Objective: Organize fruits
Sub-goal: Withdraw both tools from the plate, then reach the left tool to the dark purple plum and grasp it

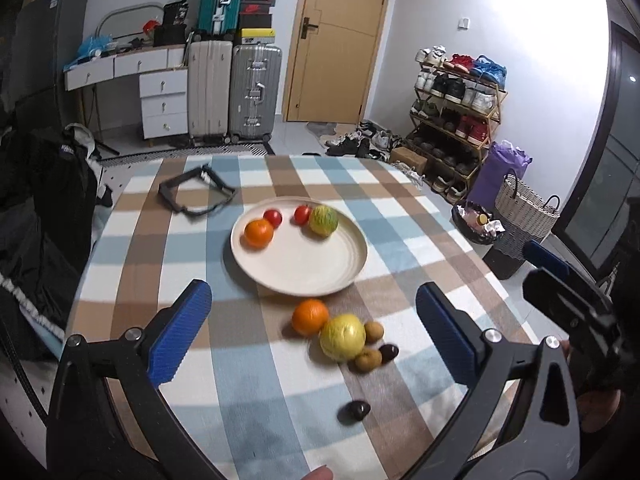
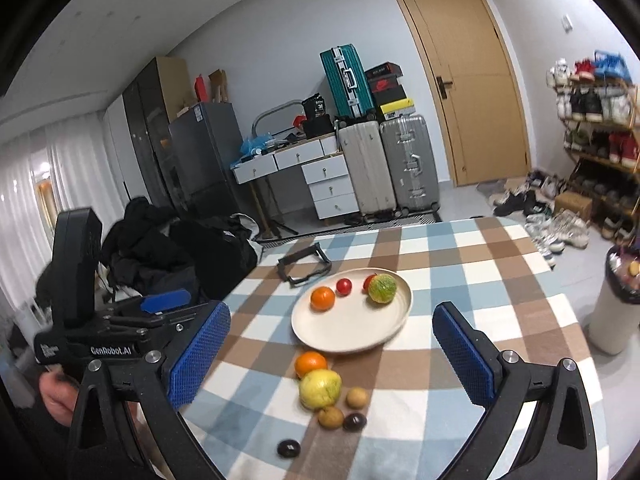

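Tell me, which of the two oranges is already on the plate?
The orange at the plate's left side, beside a small red fruit. The other orange sits on the tablecloth, touching the yellow fruit.

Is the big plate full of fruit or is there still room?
Still room. The plate holds only an orange, two tomatoes and a green-yellow fruit along its far side; the near half is bare.

four fruits (image 1: 256,233) on plate (image 1: 320,276); six more (image 1: 342,337) on cloth beside.

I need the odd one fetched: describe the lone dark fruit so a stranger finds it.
Start at the round cream plate on the checked tablecloth. Nearer than it sits a fruit cluster around a yellow-green pear-like fruit. The small dark round fruit lies alone, nearest the table's edge.
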Motion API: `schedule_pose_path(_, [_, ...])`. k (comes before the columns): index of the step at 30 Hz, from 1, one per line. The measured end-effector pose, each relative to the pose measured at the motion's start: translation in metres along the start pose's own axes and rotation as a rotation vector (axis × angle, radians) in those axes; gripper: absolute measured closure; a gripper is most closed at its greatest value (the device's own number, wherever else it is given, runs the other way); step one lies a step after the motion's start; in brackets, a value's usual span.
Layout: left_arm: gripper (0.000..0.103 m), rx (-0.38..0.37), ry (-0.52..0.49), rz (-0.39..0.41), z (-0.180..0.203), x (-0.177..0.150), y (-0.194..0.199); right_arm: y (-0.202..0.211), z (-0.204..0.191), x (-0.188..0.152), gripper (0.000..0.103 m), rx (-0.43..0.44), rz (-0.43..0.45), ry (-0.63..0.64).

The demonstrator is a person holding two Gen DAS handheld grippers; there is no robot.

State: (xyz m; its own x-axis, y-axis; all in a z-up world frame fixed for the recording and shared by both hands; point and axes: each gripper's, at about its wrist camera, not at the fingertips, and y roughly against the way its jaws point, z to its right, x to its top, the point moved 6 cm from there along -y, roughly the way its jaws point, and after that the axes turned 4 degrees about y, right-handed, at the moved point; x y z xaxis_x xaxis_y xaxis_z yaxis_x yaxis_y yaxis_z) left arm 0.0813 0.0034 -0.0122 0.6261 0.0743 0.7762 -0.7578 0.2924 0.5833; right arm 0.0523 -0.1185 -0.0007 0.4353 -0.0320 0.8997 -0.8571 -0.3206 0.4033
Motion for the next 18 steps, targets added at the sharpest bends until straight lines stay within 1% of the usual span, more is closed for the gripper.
schedule_pose_path(3, [0.001, -0.008, 0.022, -0.023, -0.003, -0.02, -0.003, 0.005, -0.006, -0.018, 0.0, -0.035, 0.002, 0.025])
schedule_pose_path(8, [0.001, -0.034, 0.033, -0.091, -0.002, -0.053, -0.02, 0.0, -0.006, -0.046, 0.0, -0.087, -0.047, 0.044])
schedule_pose_path(13, [0.001, -0.059, 0.024, -0.206, 0.003, -0.093, -0.047, -0.004, 0.0, -0.069, 0.0, -0.101, -0.085, 0.028])
schedule_pose_path(18, [0.002, -0.067, -0.009, -0.258, 0.008, -0.119, -0.068, -0.009, 0.011, -0.089, 0.0, -0.111, -0.131, 0.001])
